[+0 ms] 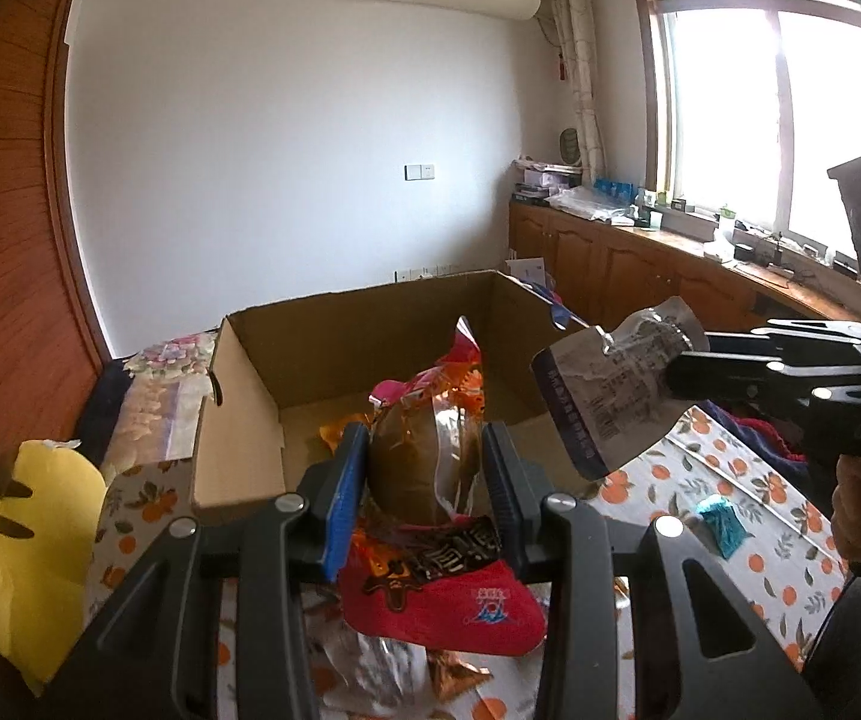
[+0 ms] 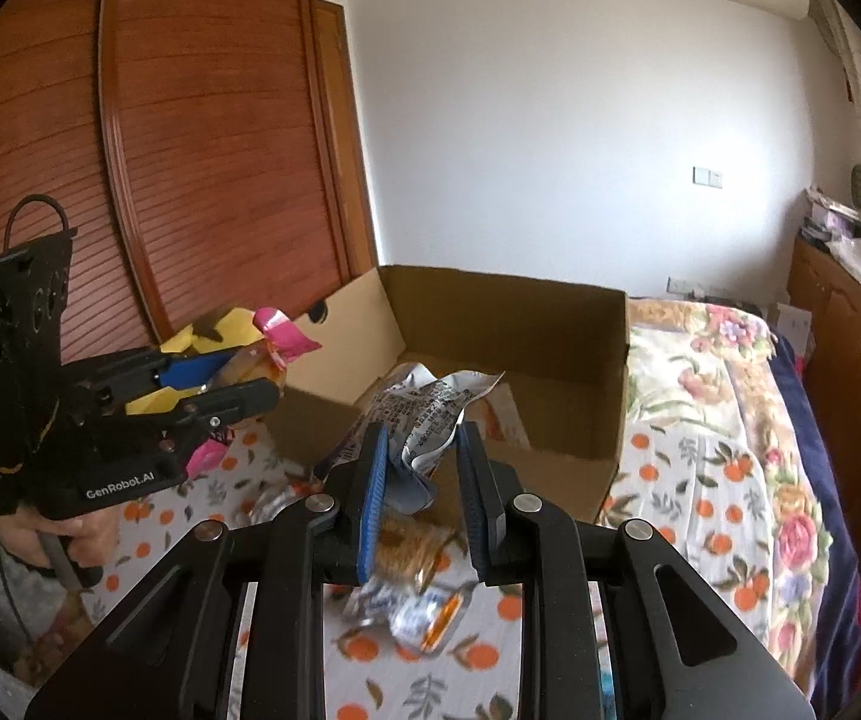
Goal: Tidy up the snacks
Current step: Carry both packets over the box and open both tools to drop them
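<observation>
Left gripper [image 1: 424, 468]: jaws part-way closed, pads pressed on both sides of a red and orange snack packet [image 1: 430, 480]. A brown rounded item is seen through the packet's clear window, held between the pads. The red printed end of the packet hangs below the jaws, toward the camera; the crimped pink top stands up beyond the fingertips.

Right gripper [image 2: 421, 480]: jaws drawn close together, a silver-grey snack pouch [image 2: 424, 414] pinched between them. Printed text is seen on the pouch, which sticks out past the fingertips. In the left wrist view the same pouch is seen projecting from the right gripper's tips, held clear of the cloth.

An open cardboard box [image 1: 238, 420] lies just ahead of both grippers, with its flaps up. An orange wrapper [image 1: 334, 438] is seen on its floor, just past the left gripper's left finger.

Beneath both grippers an orange-print cloth [image 1: 760, 516] is spread. On it, below the right gripper's jaws, a loose silver and orange packet [image 2: 412, 612] lies. A small teal packet [image 1: 724, 525] lies to the right of the left gripper.

A yellow plush toy [image 1: 34, 552] is noted to the left of the left gripper, beside the box. A floral blanket [image 2: 724, 372] lies to the right of the box.

A hand [image 2: 52, 534] is seen around the left gripper's handle.
</observation>
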